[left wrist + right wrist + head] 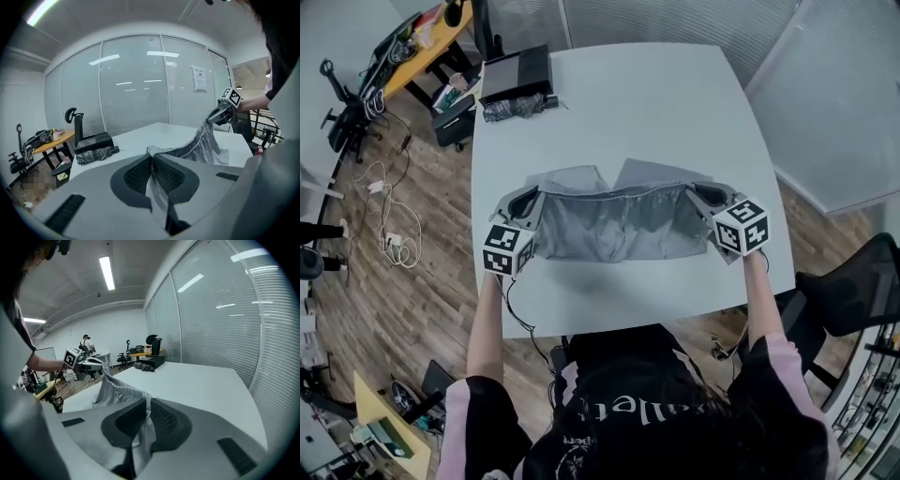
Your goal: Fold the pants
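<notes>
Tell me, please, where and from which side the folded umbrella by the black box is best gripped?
Probably across the middle of the folded umbrella, from above on the near side: it lies flat along the black box, which blocks the far side, and its slim bundle suits a crosswise pinch.

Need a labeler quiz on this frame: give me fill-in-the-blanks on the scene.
1. The left gripper is ____ on the pants.
2. The right gripper is also shut on the ____.
3. The umbrella lies next to a ____ box.
Missing words: shut; pants; black.
</notes>
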